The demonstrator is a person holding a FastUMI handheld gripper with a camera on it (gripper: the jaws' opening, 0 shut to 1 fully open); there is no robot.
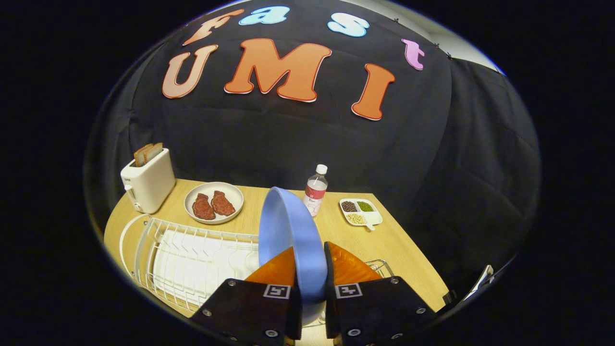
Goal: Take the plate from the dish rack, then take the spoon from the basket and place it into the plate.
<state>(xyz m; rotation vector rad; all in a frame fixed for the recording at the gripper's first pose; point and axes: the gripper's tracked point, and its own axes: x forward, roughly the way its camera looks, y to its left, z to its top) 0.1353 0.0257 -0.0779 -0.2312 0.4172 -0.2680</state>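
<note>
A light blue plate [288, 230] stands on edge between my two fingers, lifted above the white wire dish rack [192, 259]. My gripper [310, 262] is shut on the plate's rim, one finger on each face. The rack lies just left of and below the fingers, its slots bare. A wire basket's rim [379, 265] peeks out just right of the right finger; whatever lies in it is hidden behind the gripper.
On the wooden table [408, 254] beyond the rack: a white toaster [148, 185] with toast, a white plate with two red meat pieces [214, 203], a water bottle [315, 191] behind the blue plate, and a small divided dish of beans [360, 211].
</note>
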